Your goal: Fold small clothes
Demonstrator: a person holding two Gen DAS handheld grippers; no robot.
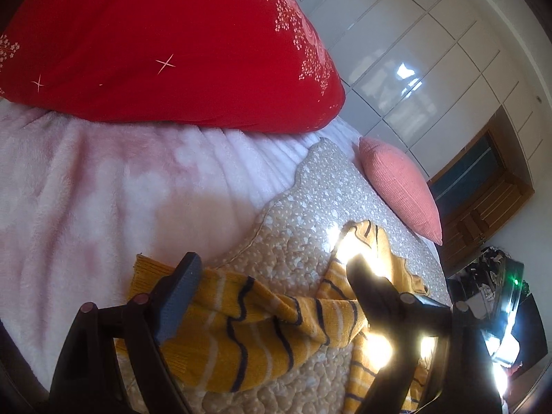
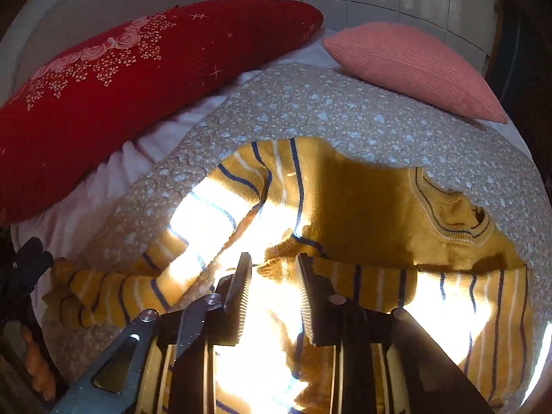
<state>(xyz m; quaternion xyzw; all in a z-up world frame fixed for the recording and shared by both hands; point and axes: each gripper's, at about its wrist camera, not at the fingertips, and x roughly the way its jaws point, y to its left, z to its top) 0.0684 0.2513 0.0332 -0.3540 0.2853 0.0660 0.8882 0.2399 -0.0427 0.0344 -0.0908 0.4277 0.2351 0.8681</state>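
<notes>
A small yellow sweater with navy and white stripes (image 2: 345,200) lies on a beige quilted mat (image 2: 310,103) on the bed. In the left wrist view the sweater's sleeve (image 1: 248,314) runs between the fingers of my left gripper (image 1: 272,269), which is open wide just above it. In the right wrist view my right gripper (image 2: 274,262) is open over the sweater's body near a sleeve cuff, with the collar (image 2: 459,214) to the right. The left gripper shows at the far left edge (image 2: 27,258) by the sleeve end. Strong sun glare hides part of the cloth.
A large red pillow (image 1: 155,41) lies at the head of the bed on a pink fleece blanket (image 1: 86,179). A pink cushion (image 1: 400,183) sits at the mat's far edge. White wardrobe doors (image 1: 431,51) stand behind.
</notes>
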